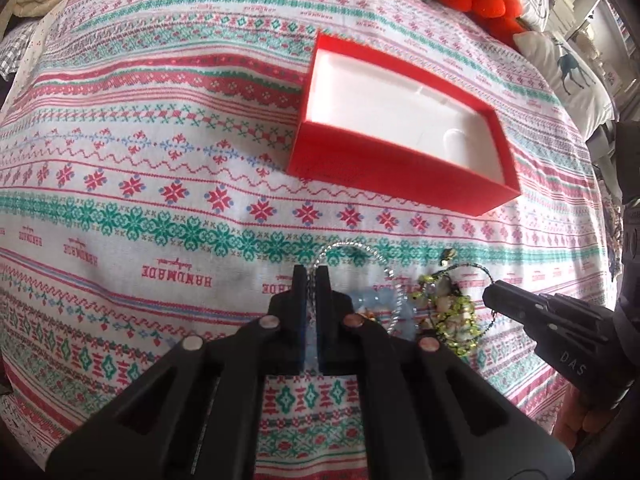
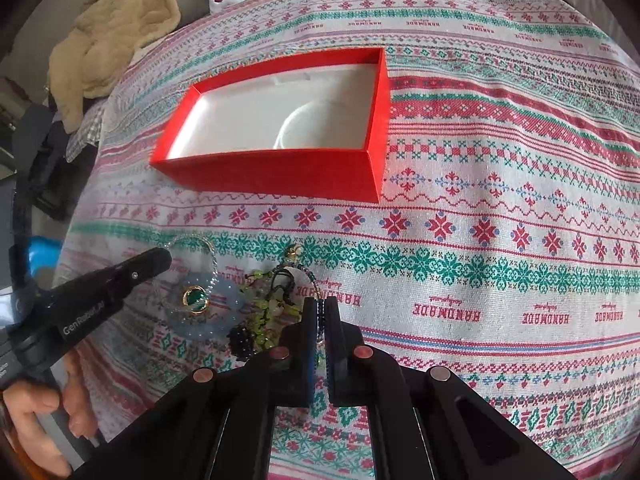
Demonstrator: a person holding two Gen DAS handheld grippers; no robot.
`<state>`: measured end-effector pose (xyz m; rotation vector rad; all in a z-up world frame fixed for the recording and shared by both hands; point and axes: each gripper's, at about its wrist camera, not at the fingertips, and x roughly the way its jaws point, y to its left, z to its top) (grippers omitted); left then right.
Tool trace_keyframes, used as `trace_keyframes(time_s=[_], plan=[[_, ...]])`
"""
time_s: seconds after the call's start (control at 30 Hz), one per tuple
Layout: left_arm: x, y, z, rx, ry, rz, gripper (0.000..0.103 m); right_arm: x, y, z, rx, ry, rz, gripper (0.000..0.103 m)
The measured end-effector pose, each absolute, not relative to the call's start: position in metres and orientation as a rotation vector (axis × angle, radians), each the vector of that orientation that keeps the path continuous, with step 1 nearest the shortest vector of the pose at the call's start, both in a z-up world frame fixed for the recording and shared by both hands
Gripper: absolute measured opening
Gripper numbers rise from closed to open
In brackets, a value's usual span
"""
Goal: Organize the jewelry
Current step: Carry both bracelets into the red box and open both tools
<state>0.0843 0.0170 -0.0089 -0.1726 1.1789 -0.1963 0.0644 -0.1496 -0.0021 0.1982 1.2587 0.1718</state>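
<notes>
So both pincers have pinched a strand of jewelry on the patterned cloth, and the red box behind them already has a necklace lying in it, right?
Not quite. The red box is empty; the right wrist view shows only its bare white lining. The rest holds: the left gripper is shut on the clear beaded strand, the right gripper on the dark beaded strand, both over the patterned cloth.

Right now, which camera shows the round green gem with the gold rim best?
The right wrist view: the green gem lies in plain sight on the pale blue ring. In the left wrist view, the left gripper hides it.
</notes>
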Motion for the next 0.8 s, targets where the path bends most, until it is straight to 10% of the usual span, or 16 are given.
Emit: trace_keyframes(time_s=[0.8], plan=[[0.114,-0.002,0.074,-0.207,0.982,-0.342,0.004,0.091,-0.157,0.080,0.293,1.017,0.238,0.003]])
